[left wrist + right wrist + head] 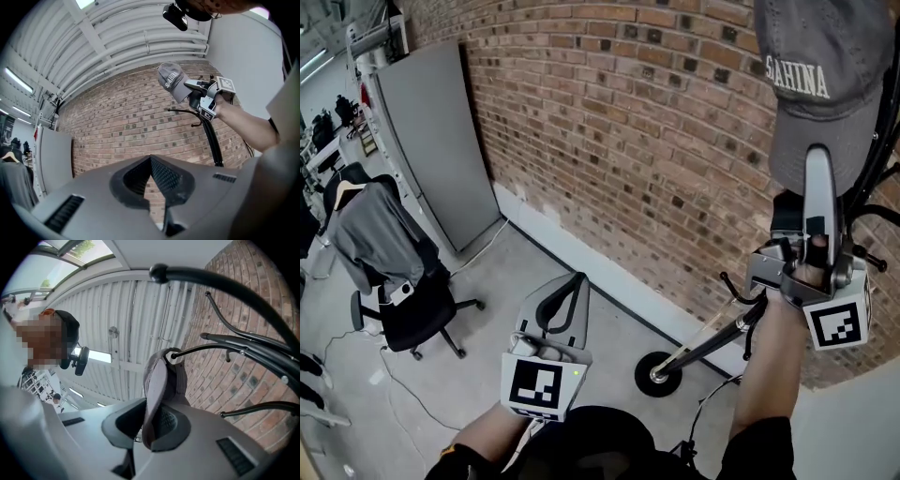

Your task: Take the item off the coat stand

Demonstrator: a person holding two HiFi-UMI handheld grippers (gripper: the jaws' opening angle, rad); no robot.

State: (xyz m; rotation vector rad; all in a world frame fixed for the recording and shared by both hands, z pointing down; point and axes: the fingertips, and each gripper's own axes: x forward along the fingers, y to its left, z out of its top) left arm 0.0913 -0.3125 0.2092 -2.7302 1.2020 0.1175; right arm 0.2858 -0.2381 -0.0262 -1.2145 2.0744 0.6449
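Your right gripper (820, 167) had its jaws clenched on the brim of the grey cap (820, 84), up at one o'clock against a coat stand (712, 339) hook. Your left gripper (567, 292), at seven o'clock, had its jaws closed on nothing.

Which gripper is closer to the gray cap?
Right. The right gripper grips the cap by its brim, up at the coat stand. The left gripper is lower down, well away from it, holding nothing.
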